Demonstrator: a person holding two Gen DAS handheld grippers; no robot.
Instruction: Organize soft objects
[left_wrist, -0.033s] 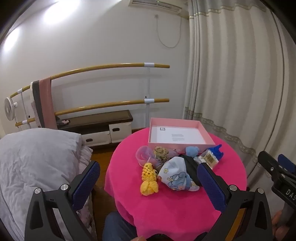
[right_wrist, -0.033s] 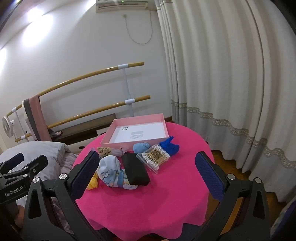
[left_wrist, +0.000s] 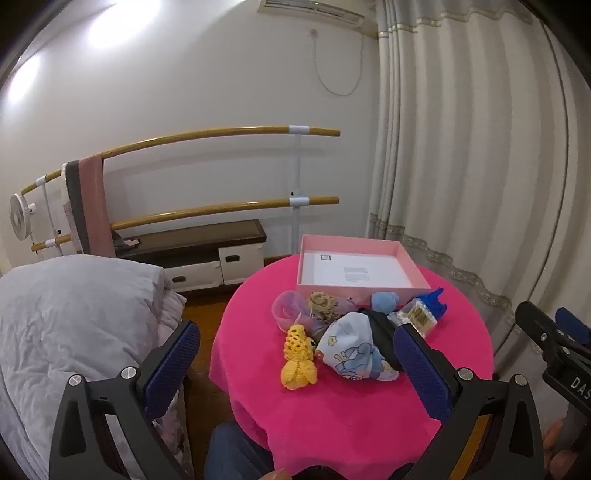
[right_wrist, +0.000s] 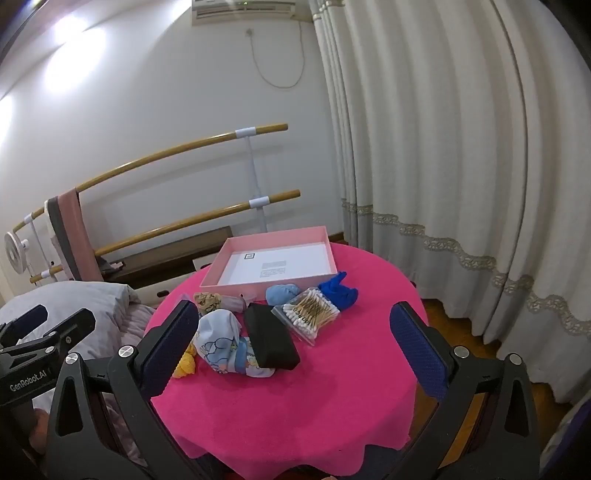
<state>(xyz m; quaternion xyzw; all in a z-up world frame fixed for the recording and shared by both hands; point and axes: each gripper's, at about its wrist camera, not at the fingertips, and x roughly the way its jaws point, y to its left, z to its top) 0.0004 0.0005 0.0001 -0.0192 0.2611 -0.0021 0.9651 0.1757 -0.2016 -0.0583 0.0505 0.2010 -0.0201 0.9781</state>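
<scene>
STEP: pre-grasp, nothing boxed | LEFT gripper (left_wrist: 295, 354): jaws wide, empty | RIGHT gripper (right_wrist: 295, 332): jaws wide, empty | ITEMS: soft pile (left_wrist: 354, 350) on table (left_wrist: 369, 406), before empty box (left_wrist: 354, 271) | NEXT: descend, pinch one item (likely nearest).

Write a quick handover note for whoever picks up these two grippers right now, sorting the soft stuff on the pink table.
Left gripper: open, empty, held above the near table edge.
Right gripper: open, empty, also hovering short of the pile.
Shallow pink cardboard box: at the far side of the round pink-clothed table, holding only a printed sheet.
In front of it, unsorted: yellow crocheted toy, cartoon-print white cloth bundle, light blue sock ball, royal blue glove, black pouch, bag of cotton swabs.
Done: nothing boxed. Left: all of it.
</scene>
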